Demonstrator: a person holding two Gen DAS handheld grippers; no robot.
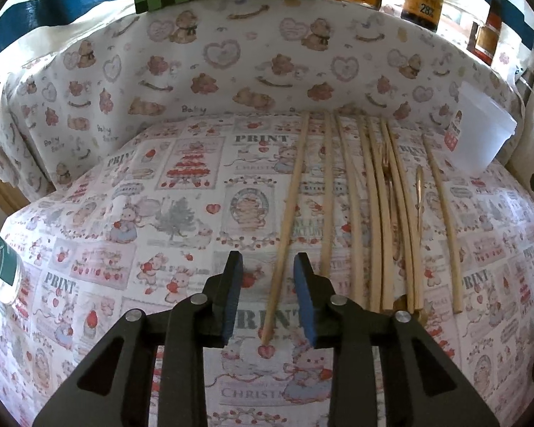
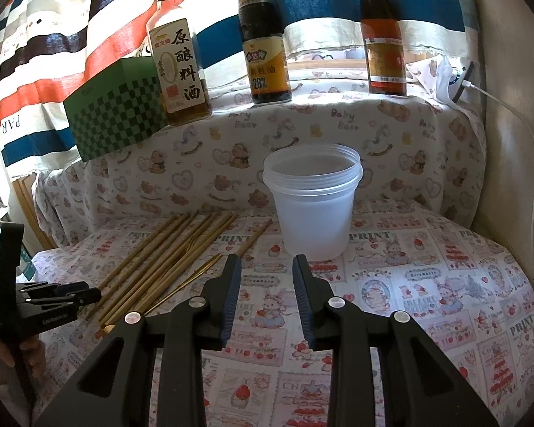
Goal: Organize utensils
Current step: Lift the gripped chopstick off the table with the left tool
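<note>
So there's one plastic tub [image 2: 315,201] on the printed tablecloth [image 2: 427,284], translucent white, no lid, standing upright toward the back. From the right wrist view you can see into the mouth a little and nothing shows inside it. In the left wrist view only its edge pokes in at the far right [image 1: 480,135].

The chopsticks [image 2: 167,252] are all lying flat on the cloth to the left of the tub, roughly side by side in a loose row, most of them bunched close and touching. One chopstick [image 2: 254,236] sits off on its own, nearest the tub but not touching it. A couple of thinner gold-looking sticks are mixed in.

The left gripper [image 1: 267,295] is spread open, and the leftmost chopstick [image 1: 284,220] of the row runs between its fingers, near end down by the pads. Can't tell if either pad touches it; it isn't squeezed.

The right gripper [image 2: 265,299] is spread open too, holding nothing, hovering over bare cloth in front of the tub.

Three sauce bottles [image 2: 265,42] and a green checkered box [image 2: 114,110] sit on the ledge behind.
</note>
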